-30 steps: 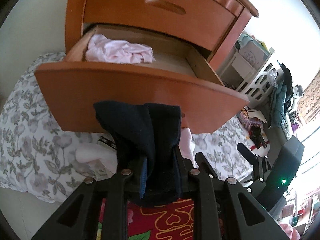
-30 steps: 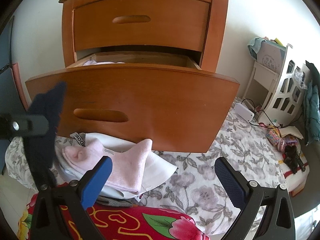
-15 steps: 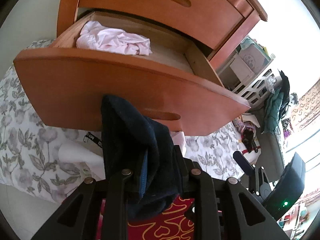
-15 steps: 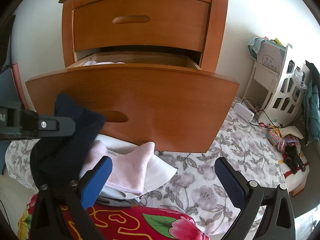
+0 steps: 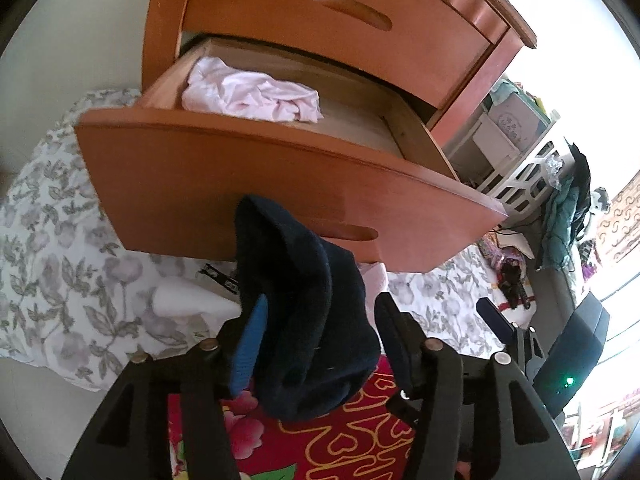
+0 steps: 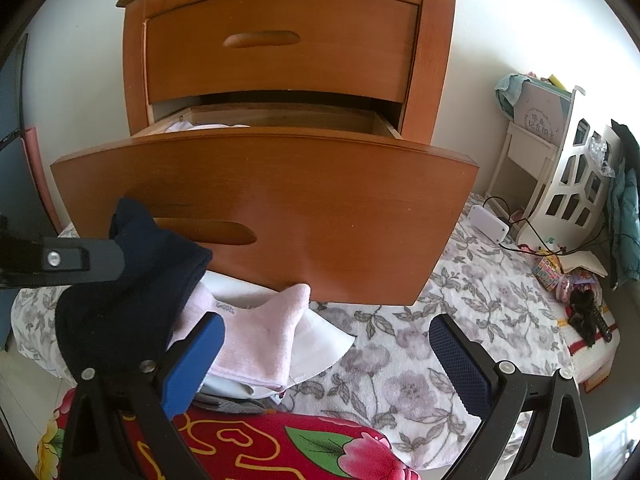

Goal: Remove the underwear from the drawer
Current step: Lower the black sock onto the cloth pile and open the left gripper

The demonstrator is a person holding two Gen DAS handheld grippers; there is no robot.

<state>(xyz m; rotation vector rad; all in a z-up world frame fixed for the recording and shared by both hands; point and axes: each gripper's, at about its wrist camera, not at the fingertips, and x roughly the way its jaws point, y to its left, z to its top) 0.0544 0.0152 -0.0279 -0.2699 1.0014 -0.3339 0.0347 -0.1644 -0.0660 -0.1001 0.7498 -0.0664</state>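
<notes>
Our left gripper (image 5: 320,336) points steeply downward, and its jaws are opening; the dark garment (image 5: 308,320) sits between the blue-padded fingers (image 5: 250,340), leaning on the left one, with a gap at the right one. Our right gripper (image 6: 328,356) also tilts downward, jaws spread wide with nothing between them, its blue pads well apart.

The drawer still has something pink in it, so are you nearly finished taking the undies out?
Partly. Done: the lower drawer is open, and pale garments already lie on the bed below it. In hand: a dark navy garment sits between the left gripper fingers, whose jaws are opening to let it go. Left: the pink garment in the drawer. The right gripper is open and empty.
</notes>
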